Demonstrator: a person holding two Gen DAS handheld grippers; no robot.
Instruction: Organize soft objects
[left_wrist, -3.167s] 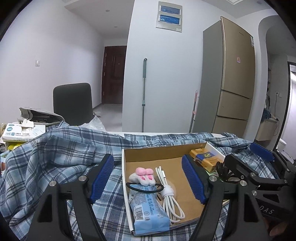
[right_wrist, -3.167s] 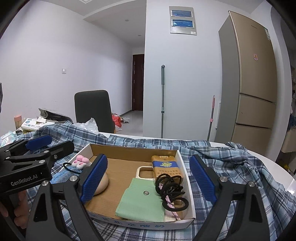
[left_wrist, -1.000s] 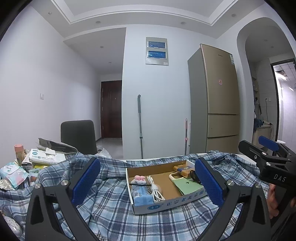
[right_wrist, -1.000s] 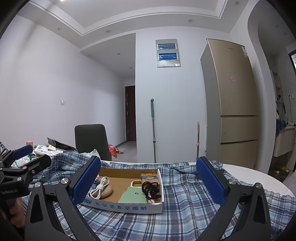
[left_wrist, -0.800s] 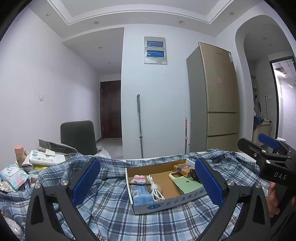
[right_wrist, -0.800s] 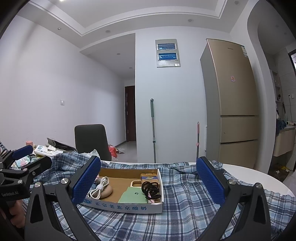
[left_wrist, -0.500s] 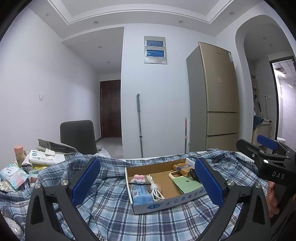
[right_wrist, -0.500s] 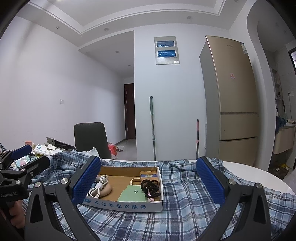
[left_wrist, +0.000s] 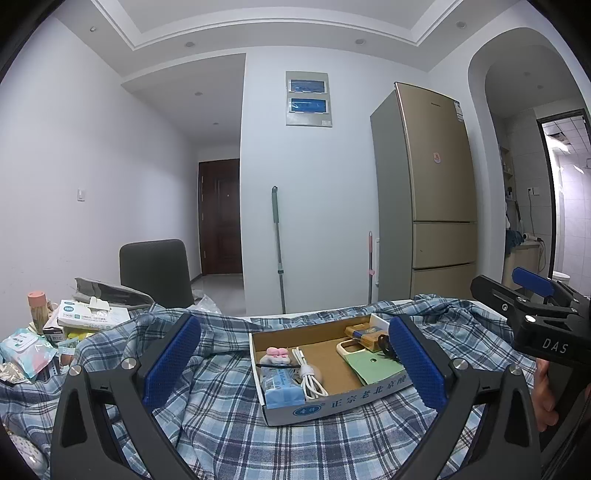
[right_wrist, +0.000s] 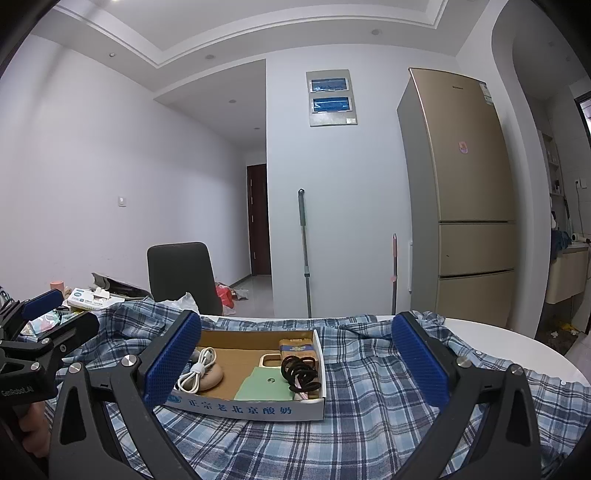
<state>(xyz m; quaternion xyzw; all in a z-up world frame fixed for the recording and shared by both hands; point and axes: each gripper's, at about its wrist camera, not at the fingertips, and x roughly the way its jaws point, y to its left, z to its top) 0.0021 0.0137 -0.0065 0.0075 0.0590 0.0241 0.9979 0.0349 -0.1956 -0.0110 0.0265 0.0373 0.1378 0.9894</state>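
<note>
A shallow cardboard box (left_wrist: 332, 404) (right_wrist: 243, 404) rests on a blue plaid cloth (left_wrist: 229, 406) (right_wrist: 369, 398). Inside lie a pink plush toy (left_wrist: 275, 353), a blue tissue pack (left_wrist: 280, 384), a white cable (left_wrist: 308, 376) (right_wrist: 197, 369), a green pouch (left_wrist: 373, 367) (right_wrist: 266, 384), black hair ties (right_wrist: 299, 373) and a yellow packet (right_wrist: 297, 347). My left gripper (left_wrist: 291, 363) and right gripper (right_wrist: 295, 363) both hang open in front of the box, holding nothing. Each gripper shows at the edge of the other's view.
Tissue boxes and packets (left_wrist: 88, 317) clutter the table's left side. A dark chair (left_wrist: 155, 271) stands behind the table, a tall fridge (left_wrist: 424, 199) at the back right, and a mop (left_wrist: 277, 251) leans on the wall. White tabletop (right_wrist: 517, 343) shows at right.
Both grippers have pulled back and up from right over the box; it now sits farther ahead. Over the last second both views have hardly shifted.
</note>
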